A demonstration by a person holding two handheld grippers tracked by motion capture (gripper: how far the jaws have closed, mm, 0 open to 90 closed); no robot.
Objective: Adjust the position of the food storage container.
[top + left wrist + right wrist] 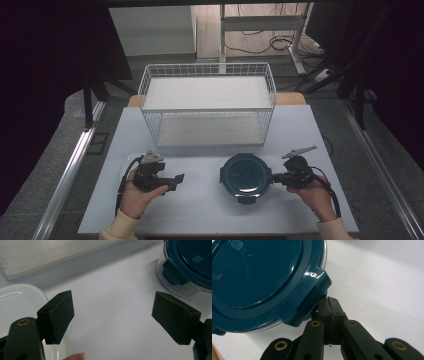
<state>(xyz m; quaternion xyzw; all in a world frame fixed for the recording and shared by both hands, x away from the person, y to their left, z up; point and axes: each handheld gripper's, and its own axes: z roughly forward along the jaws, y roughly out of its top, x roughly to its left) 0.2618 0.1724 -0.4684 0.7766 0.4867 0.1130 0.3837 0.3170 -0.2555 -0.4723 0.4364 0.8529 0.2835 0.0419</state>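
Item: round tub (246, 175), clear body, dark teal lid (254, 272) with clip-down latches around the rim. Location: on the white table (200, 205), right of centre, nearer the front edge than the back.

Handling (judged): rigid; the clear wall reads as glass or hard plastic, so probably weighty for its size and breakable if dropped. Glossy lid and wall look slippery. Best holds: a latch tab (312, 292), or the lid rim; the wall is too wide and smooth for a sure pinch.

Right gripper (329, 303): clenched, nothing between the pads, tips under the right-hand latch and touching or nearly touching it; likely placed to lever or push it.

Left gripper (112, 317): released, jaws wide, nothing between them, hovering near the left front, well apart from the tub.

Surroundings: wire basket (207, 102) along the back edge, close behind the tub. White tray (15, 302) just beside the left gripper. Open table between gripper and tub, and in front of it. Right edge is near the right hand (315, 192).
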